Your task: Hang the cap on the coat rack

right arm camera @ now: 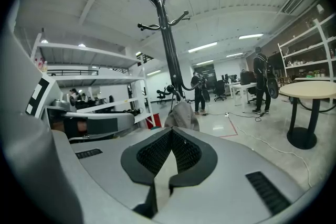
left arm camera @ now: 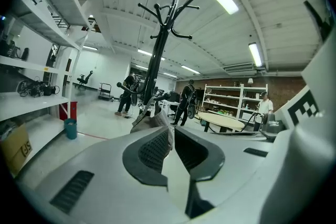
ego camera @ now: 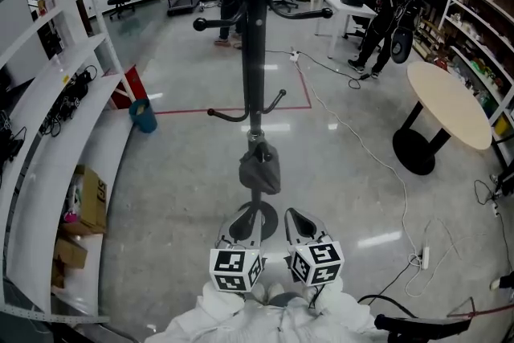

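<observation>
Workshop floor [ego camera: 177, 173]; cap [ego camera: 259, 169] hangs from coat rack [ego camera: 254, 52], long axis vertical.

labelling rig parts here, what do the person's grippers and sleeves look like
The left gripper and right gripper both have smooth light grey shells that taper to dark pads with a mesh texture. Each carries a white cube printed with black square markers. The sleeves are white.
</observation>
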`<state>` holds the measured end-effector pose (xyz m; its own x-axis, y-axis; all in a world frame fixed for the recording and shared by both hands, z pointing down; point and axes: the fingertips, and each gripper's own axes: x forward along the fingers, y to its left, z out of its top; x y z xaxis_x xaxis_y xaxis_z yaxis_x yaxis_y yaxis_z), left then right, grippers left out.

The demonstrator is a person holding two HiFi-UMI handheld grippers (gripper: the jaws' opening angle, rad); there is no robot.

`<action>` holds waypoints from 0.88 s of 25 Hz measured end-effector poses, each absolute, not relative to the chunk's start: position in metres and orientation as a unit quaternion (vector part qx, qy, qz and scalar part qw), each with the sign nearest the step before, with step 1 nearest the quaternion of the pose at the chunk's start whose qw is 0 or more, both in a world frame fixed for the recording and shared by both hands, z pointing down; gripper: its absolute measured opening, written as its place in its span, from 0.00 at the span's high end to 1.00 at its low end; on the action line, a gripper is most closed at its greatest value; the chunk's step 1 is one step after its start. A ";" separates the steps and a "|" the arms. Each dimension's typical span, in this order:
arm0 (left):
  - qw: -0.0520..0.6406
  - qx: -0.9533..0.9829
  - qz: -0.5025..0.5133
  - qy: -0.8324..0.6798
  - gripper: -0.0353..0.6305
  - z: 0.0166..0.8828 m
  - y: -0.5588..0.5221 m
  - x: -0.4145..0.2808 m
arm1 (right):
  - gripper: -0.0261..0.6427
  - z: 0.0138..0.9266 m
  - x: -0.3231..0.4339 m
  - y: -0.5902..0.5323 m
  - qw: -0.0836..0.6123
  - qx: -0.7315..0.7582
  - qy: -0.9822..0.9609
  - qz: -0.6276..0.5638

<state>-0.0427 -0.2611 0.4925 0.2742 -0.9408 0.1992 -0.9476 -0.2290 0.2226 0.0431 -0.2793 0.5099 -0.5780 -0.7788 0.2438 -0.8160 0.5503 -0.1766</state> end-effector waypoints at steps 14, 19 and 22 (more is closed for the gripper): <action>0.123 0.771 0.025 -0.624 0.94 0.493 -0.237 -0.024 | 0.95 0.525 0.054 -0.255 0.082 0.424 -0.889 0.150; 0.133 0.767 0.027 -0.627 0.94 0.497 -0.232 -0.019 | 0.95 0.526 0.057 -0.248 0.081 0.420 -0.891 0.155; 0.129 0.769 0.026 -0.626 0.94 0.494 -0.229 -0.019 | 0.95 0.524 0.058 -0.246 0.077 0.421 -0.890 0.157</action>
